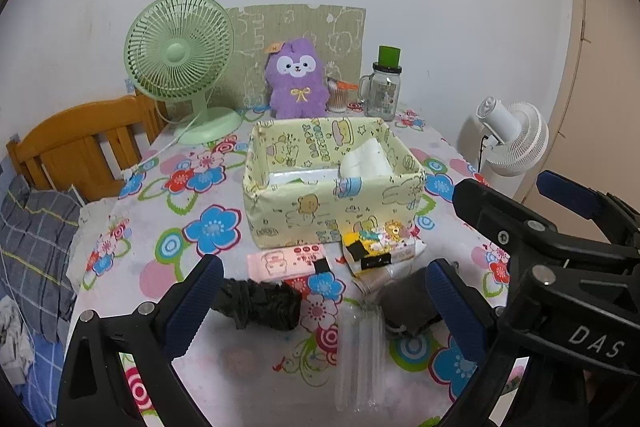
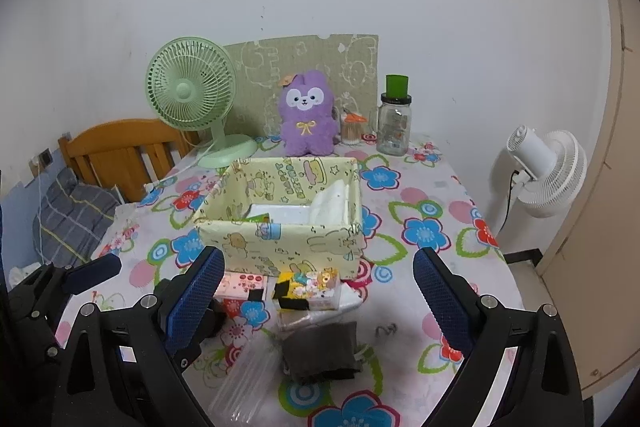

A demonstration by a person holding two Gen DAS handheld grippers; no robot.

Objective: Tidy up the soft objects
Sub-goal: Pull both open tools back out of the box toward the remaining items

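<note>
Both grippers hover over the near edge of the surface [image 2: 432, 187], fingers spread wide, holding nothing. The left gripper [image 1: 320, 303] sits above a black crumpled bundle [image 1: 260, 303]; the right gripper [image 2: 318, 301] is above a dark grey folded cloth [image 2: 320, 355].

Location of task items: the grey cloth lies near the near edge, just beside a clear plastic bag [image 2: 244, 383] on its left. A pink tissue packet [image 1: 286, 261] and a yellow cartoon-print packet [image 1: 380, 243] lie against the front wall of the yellow patterned box [image 1: 332, 207], which stands mid-surface and already holds white soft packs.

Risks noted:
- The clear bag touches or slightly overlaps the grey cloth; a grasp on the cloth could drag the bag along or sweep it off the near edge.
- The cloth is limp and folded; a pinch on its top layer alone would likely let it unfold and trail over the packets on the way to the box.
- The two grippers are close together; simultaneous reaches could collide.
- The box looks light; a descending load catching its front wall may push it toward the purple plush [image 2: 306, 115] and glass jar [image 2: 394, 127] at the far edge.
</note>
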